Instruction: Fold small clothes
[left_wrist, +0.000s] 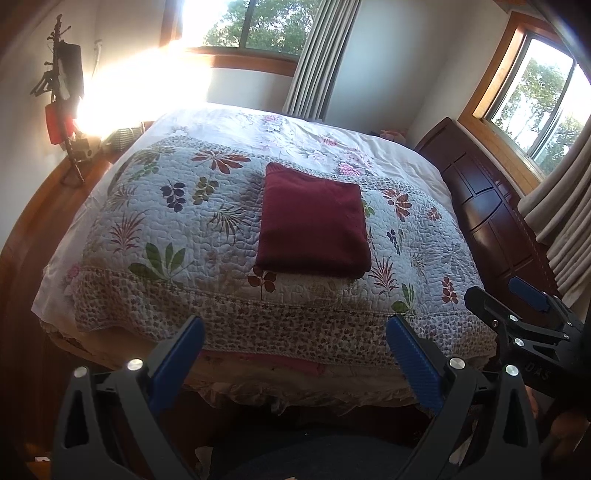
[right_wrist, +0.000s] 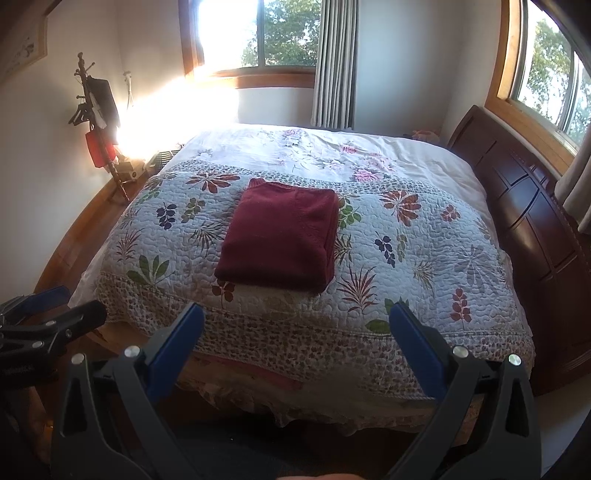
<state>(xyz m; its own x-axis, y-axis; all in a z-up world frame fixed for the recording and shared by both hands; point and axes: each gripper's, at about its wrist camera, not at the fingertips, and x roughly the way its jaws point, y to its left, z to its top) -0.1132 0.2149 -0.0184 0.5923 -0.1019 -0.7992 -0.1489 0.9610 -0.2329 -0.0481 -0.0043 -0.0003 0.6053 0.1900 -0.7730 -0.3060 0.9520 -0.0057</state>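
While both tools hang back off the bed's near edge, the fold looks finished.
The maroon garment (left_wrist: 313, 225) lies squared on the quilted bed (left_wrist: 177, 236), at 12 o'clock from the left tool (left_wrist: 295, 343) and 11 o'clock from the right tool (right_wrist: 297, 332), both spread wide, holding nothing. Next call: probably another garment. The headboard (right_wrist: 535, 221) at 2 o'clock blocks nothing.

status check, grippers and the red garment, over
Left gripper open, empty. Right gripper open, empty. Maroon garment folded flat on quilt. Nothing in the way.
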